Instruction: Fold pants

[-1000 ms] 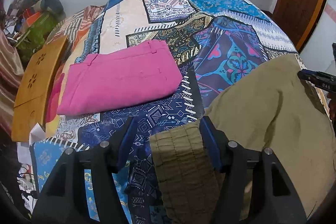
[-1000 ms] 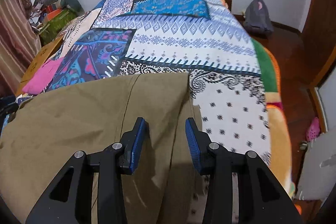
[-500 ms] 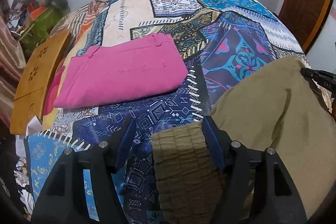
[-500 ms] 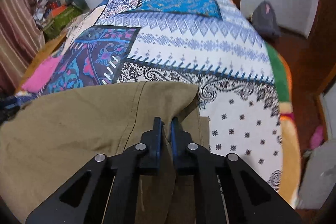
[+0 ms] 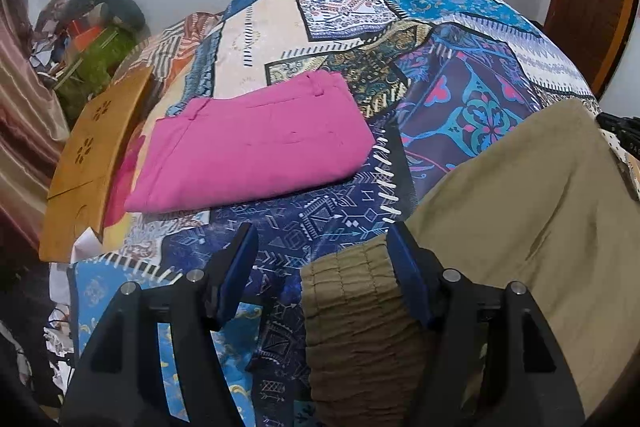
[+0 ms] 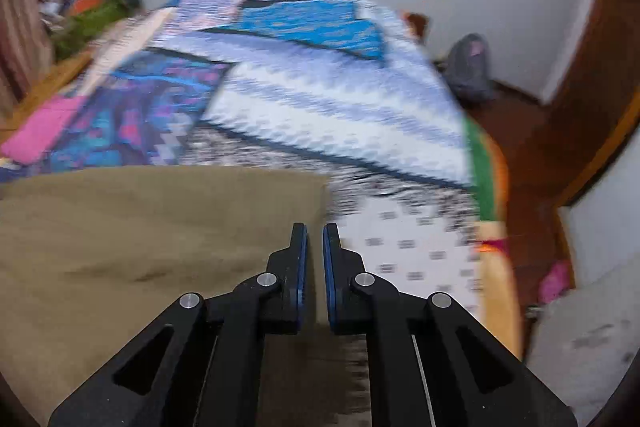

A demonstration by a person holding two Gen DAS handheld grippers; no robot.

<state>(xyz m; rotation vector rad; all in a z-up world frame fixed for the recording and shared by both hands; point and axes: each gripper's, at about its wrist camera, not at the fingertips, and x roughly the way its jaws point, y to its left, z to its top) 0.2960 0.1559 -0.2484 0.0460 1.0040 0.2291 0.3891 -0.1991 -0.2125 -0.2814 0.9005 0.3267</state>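
Two tools on the khaki pants (image 5: 520, 211), which lie on the bed (image 5: 460, 99) just right of the folded pink pants (image 5: 256, 147). Right tool (image 6: 315, 247) pinches the khaki hem; left tool (image 5: 324, 251), spread, straddles the elastic waistband (image 5: 352, 291). Best close left firmly, then lift both evenly.

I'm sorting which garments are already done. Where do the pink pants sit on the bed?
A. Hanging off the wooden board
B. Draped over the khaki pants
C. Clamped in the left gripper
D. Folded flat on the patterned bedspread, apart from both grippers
D: the pink pants lie folded on the bedspread, beyond the left gripper and clear of the khaki pants.
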